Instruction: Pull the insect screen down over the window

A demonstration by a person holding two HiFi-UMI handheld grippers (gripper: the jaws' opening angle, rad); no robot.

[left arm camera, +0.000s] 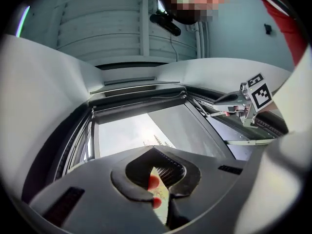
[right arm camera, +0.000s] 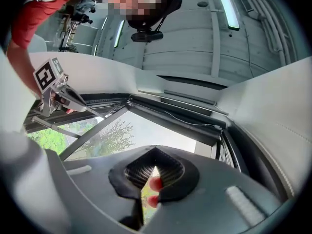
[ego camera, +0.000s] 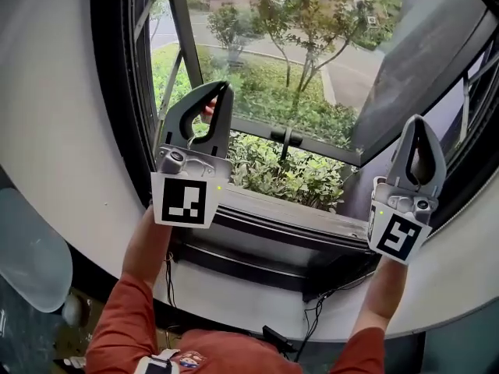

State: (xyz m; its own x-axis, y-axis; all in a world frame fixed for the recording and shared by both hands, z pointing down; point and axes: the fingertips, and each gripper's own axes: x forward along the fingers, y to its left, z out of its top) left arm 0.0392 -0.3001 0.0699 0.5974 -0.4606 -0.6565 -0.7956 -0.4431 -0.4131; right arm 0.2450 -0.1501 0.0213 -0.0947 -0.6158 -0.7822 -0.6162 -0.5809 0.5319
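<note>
Jaws pressed together, pinching nothing — my left gripper point(ego camera: 224, 92) and right gripper point(ego camera: 418, 125) reach up the open window point(ego camera: 312, 142) toward the insect screen point(right arm camera: 178, 117), apparently rolled up along its top edge; pull-down not yet begun.

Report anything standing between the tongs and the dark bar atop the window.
Nothing visible does: the grey left tongs and grey right tongs, both shut and empty, have open air up to the dark bar across the window's top.
</note>
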